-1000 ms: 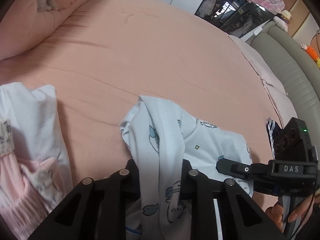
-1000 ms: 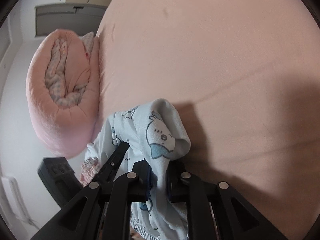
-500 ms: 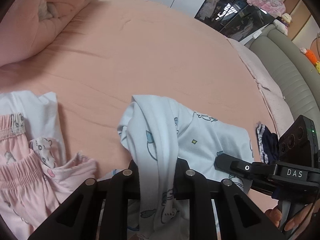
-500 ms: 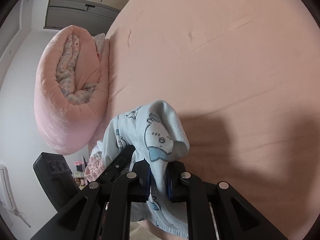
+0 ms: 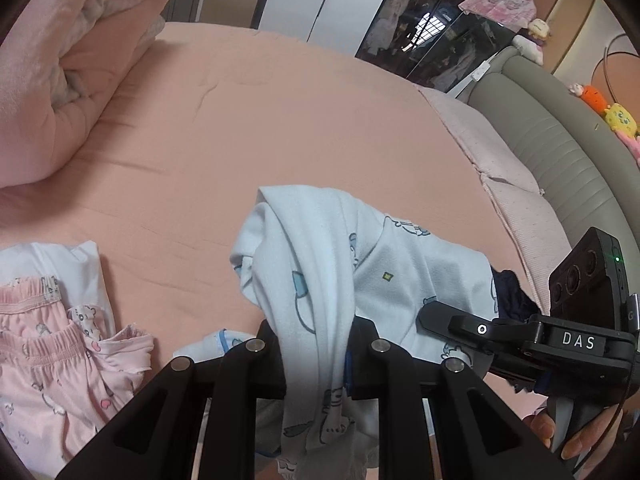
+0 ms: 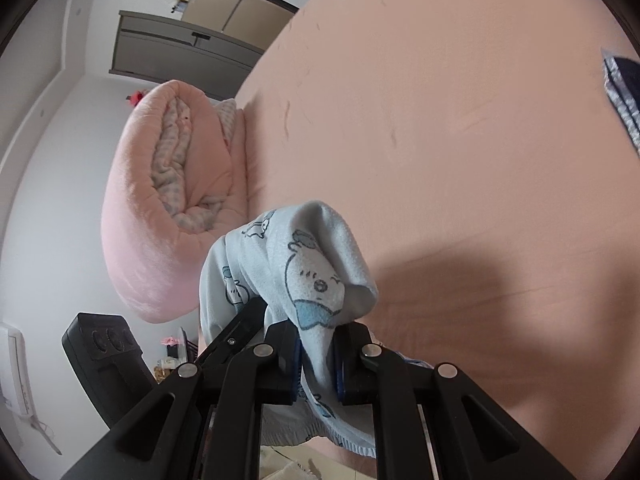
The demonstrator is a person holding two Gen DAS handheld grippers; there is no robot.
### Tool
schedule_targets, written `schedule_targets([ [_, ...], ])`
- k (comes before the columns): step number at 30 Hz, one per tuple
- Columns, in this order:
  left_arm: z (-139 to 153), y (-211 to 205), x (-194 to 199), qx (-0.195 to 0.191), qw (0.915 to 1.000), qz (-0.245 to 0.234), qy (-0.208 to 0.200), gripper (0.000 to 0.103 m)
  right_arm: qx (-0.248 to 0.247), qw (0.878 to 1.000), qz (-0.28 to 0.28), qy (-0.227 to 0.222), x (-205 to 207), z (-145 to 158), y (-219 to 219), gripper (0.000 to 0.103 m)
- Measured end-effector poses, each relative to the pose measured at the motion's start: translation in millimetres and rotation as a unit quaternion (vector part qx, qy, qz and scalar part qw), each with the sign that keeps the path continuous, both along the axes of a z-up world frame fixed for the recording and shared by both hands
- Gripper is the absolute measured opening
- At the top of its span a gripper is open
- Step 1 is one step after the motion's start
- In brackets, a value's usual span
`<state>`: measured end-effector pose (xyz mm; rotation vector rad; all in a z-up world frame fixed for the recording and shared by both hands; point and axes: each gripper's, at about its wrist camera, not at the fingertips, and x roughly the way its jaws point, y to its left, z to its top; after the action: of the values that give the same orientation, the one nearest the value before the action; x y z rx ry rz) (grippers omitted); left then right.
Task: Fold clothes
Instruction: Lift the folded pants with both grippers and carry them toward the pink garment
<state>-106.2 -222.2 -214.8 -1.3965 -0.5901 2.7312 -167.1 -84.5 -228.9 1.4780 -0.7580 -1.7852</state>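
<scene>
Fabric of the blue garment (image 5: pixel 316 280) hides both clamped grippers' fingertips (image 5: pixel 316 354) (image 6: pixel 318 354).

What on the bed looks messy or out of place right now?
The pink pajama pieces lie crumpled in a loose heap on the pink sheet, overlapping a white garment. The light blue printed garment is bunched, pinched by the left gripper and the right gripper. Nothing looks damaged.
</scene>
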Motion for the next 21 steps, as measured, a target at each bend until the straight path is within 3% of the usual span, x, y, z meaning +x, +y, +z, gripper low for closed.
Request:
schedule_targets([
  [9, 46.8, 17.4, 25.8, -0.005, 0.9994, -0.001, 0.033, 0.016, -0.022, 0.999, 0.000, 0.036, 10.7, 47.9, 29.9, 0.010],
  [21, 73.7, 38.6, 33.9, 0.004, 0.9985, -0.004, 0.055, 0.016, -0.025, 0.997, -0.007, 0.068, 30.4, 90.4, 57.8, 0.010],
])
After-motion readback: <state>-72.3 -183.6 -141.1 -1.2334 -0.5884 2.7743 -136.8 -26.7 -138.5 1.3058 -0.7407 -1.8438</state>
